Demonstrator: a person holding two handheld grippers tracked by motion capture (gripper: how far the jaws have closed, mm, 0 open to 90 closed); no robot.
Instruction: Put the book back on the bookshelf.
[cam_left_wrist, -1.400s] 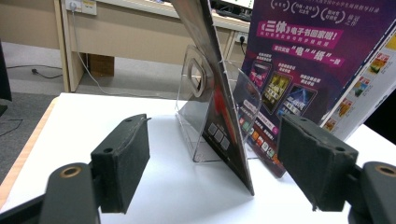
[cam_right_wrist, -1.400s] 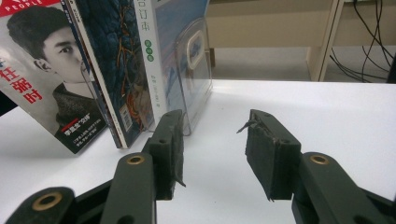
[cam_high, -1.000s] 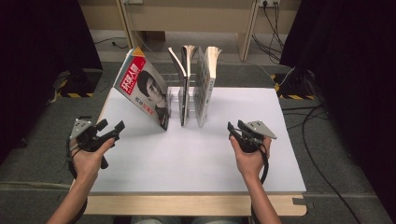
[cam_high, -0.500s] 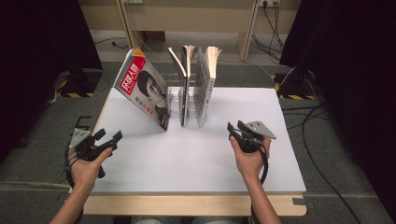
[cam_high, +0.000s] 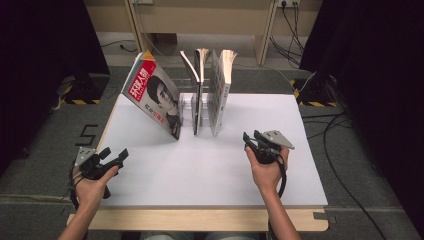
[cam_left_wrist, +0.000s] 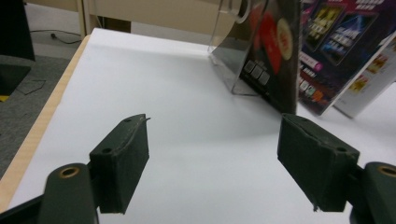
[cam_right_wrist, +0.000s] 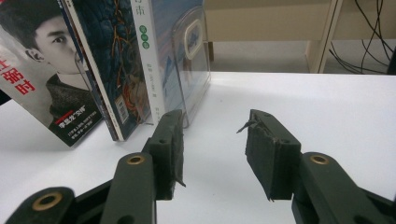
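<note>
Scene: a white table (cam_high: 210, 170) with a clear rack (cam_high: 186, 106) at its far middle; magazines stand in it.
Leaning magazine (cam_high: 156, 95): the leftmost one, red title strip and a portrait on the cover, tilted to the left, its foot on the table just left of the rack.
Upright magazines (cam_high: 210, 90): two or three stand side by side to the right of the leaning one, held by the rack's clear dividers.
Left gripper (cam_high: 107, 159): near the table's near left edge, well apart from the magazines; jaws spread wide with only bare table between them, pointing toward the rack.
Right gripper (cam_high: 251, 142): over the near right part of the table, facing the feet of the upright magazines; jaws spread, nothing between them, a clear divider (cam_right_wrist: 191, 60) just beyond the tips.
Step in hand: by my reading, the approach; no magazine is touched yet and both tools are lined up toward the rack.
Next move: probably one gripper goes forward to a magazine's free edge and closes on it; the leaning one needs a grip high on its edge and a steadying tool, since it could slide flat.
</note>
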